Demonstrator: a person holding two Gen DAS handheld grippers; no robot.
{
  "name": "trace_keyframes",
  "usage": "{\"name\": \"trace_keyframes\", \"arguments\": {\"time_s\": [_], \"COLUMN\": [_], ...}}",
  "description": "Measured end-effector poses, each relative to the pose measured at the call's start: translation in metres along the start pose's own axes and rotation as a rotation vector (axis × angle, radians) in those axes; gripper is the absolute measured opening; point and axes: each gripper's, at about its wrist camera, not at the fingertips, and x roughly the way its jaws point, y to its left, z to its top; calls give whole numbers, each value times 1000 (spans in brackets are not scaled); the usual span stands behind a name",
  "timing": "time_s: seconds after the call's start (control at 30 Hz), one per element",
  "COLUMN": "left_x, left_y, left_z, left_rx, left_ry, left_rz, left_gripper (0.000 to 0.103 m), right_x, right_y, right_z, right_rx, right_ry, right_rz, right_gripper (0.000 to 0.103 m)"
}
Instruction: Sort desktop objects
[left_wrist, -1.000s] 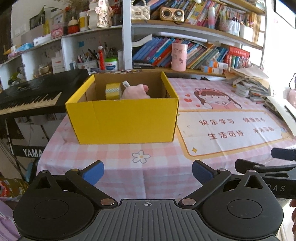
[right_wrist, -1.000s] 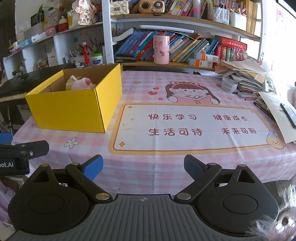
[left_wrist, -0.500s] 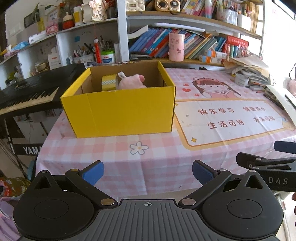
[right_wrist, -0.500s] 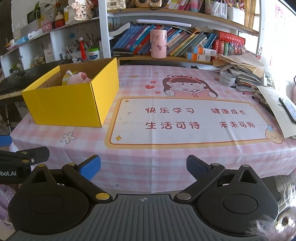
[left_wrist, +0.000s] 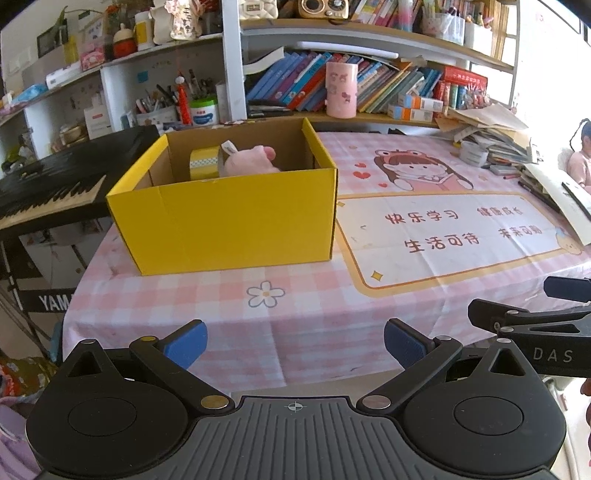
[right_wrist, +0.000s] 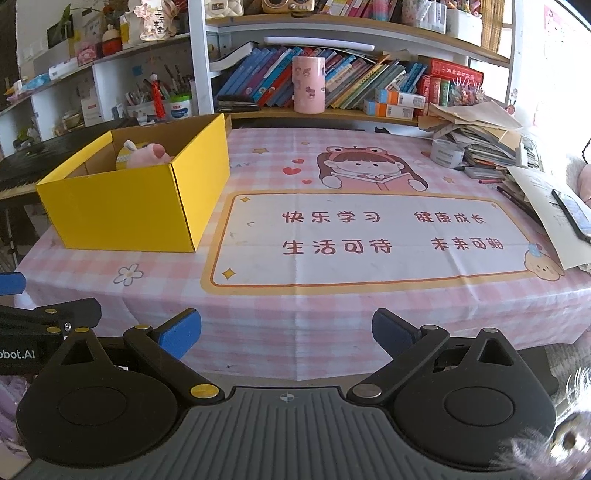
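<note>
A yellow cardboard box (left_wrist: 236, 218) stands at the table's left; it also shows in the right wrist view (right_wrist: 122, 210). Inside it lie a pink plush toy (left_wrist: 249, 160) (right_wrist: 146, 155) and a yellow tape roll (left_wrist: 205, 162). My left gripper (left_wrist: 293, 345) is open and empty, held off the table's front edge, before the box. My right gripper (right_wrist: 286, 332) is open and empty, also off the front edge, to the right of the left one. Each gripper shows at the edge of the other's view.
A pink checked tablecloth (right_wrist: 332, 314) with a printed mat (right_wrist: 369, 236) covers the table. Stacked papers (right_wrist: 480, 136), a grey tape roll (right_wrist: 447, 153) and pens lie at the right. A bookshelf (right_wrist: 351, 85) stands behind, a keyboard (left_wrist: 48, 181) at the left.
Both grippers have drawn back from the table and risen a little, so the box looks farther away. Both stay open and empty.
</note>
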Motion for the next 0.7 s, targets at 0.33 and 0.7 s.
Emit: {"name": "trace_keyframes", "arguments": {"time_s": [0.33, 0.7], "left_x": [2, 4], "left_y": [-2, -1], "left_z": [2, 4], "left_rx": [7, 5], "left_ry": [0, 2], "left_rz": [-15, -17], "left_gripper": [103, 103], "right_x": [0, 0], "right_y": [0, 0], "right_z": [2, 2], "right_rx": [-7, -8], "right_ry": [-2, 0], "right_rz": [-1, -1], "right_gripper": [100, 100]}}
